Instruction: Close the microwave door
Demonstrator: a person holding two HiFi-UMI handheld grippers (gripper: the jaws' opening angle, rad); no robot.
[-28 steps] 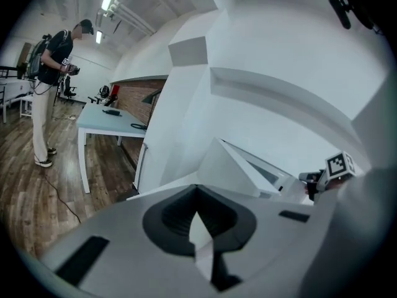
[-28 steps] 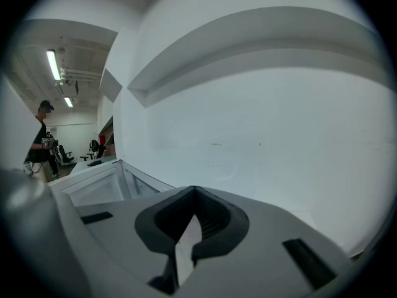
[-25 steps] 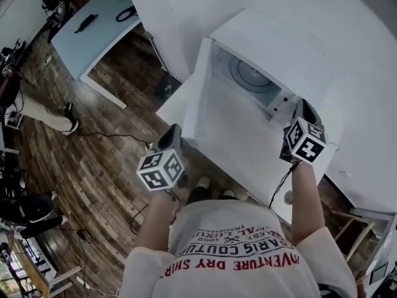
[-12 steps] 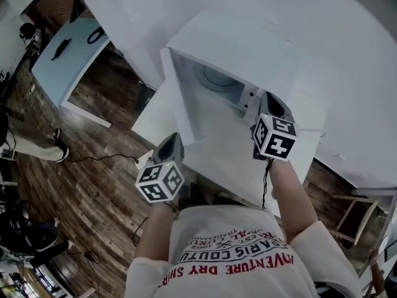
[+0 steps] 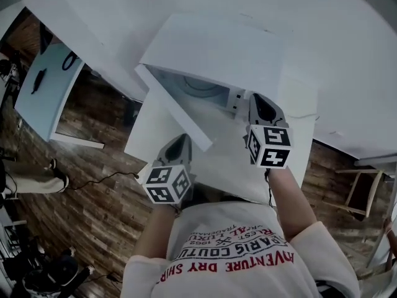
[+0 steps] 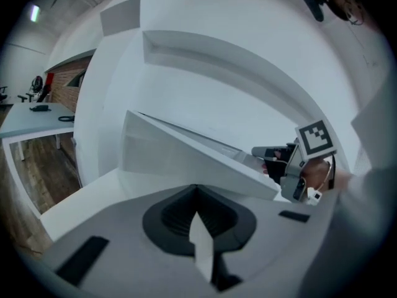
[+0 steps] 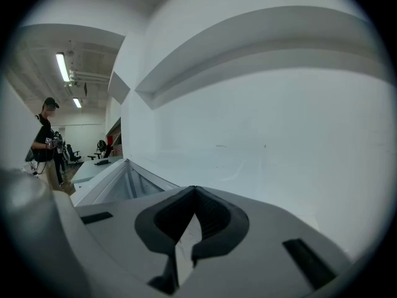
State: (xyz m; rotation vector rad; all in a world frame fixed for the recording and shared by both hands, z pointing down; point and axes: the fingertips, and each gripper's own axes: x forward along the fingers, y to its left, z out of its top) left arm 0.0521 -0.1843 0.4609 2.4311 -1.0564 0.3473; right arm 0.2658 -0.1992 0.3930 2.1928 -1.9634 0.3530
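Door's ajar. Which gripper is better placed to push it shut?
Probably left. The left gripper sits outside the microwave door, near its free edge; the right gripper is beside the opening's latch side.

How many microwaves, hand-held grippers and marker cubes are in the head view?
microwave: 1
hand-held grippers: 2 (left hand-held gripper, right hand-held gripper)
marker cubes: 2 (left cube, right cube)
Total: 5
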